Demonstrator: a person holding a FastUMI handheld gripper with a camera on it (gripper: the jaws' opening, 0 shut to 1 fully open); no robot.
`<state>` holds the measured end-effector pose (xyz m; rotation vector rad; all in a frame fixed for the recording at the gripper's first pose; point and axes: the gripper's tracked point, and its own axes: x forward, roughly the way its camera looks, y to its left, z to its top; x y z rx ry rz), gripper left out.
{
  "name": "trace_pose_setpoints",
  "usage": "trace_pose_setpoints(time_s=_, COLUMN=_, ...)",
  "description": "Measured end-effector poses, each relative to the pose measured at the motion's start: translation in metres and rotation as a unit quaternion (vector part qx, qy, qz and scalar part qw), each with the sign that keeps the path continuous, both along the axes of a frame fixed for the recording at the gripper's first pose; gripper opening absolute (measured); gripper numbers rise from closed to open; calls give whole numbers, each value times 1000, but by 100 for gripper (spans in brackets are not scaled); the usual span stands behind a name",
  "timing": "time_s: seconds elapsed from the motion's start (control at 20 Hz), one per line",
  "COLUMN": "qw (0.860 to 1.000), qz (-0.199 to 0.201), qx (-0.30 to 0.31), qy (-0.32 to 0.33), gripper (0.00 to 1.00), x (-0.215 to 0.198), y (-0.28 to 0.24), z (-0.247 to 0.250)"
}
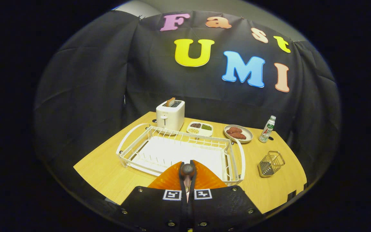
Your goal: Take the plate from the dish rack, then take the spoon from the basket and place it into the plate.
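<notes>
I count one toaster (170,114), one white dish rack (180,151), one three-part snack tray (200,128), one dish of brown food (238,133), one bottle (267,129), one wire basket (271,164) and one orange plate (169,178). My tool (187,174) is pressed together, its fingers pinching the spoon (187,170) over that plate at the rack's 6 o'clock edge, with the basket off at my 3 o'clock. Everything sits on a light wooden surface (108,167) walled by black cloth (85,80).
</notes>
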<state>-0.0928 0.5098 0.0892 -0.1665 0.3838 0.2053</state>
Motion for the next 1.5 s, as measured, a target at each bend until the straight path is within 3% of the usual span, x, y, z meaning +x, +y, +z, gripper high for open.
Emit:
trace_pose_setpoints(time_s=0.35, qw=997, qz=57, qx=-6, qy=46, gripper=2, x=-17, y=37, z=-49)
trace_pose_setpoints(time_s=0.55, qw=999, qz=44, qx=-9, qy=27, gripper=16, x=-17, y=33, z=-35)
trace_pose_setpoints(time_s=0.6, qw=999, qz=43, qx=-9, qy=23, gripper=27, x=-14, y=33, z=-34)
trace_pose_setpoints(time_s=0.7, qw=999, qz=39, qx=-11, qy=18, gripper=33, x=-14, y=32, z=-27)
trace_pose_setpoints(time_s=1.2, qw=999, qz=32, qx=-7, qy=0, gripper=33, x=-5, y=28, z=-9)
trace_pose_setpoints(time_s=1.5, qw=999, qz=-4, qx=10, qy=-35, gripper=33, x=6, y=-2, z=36)
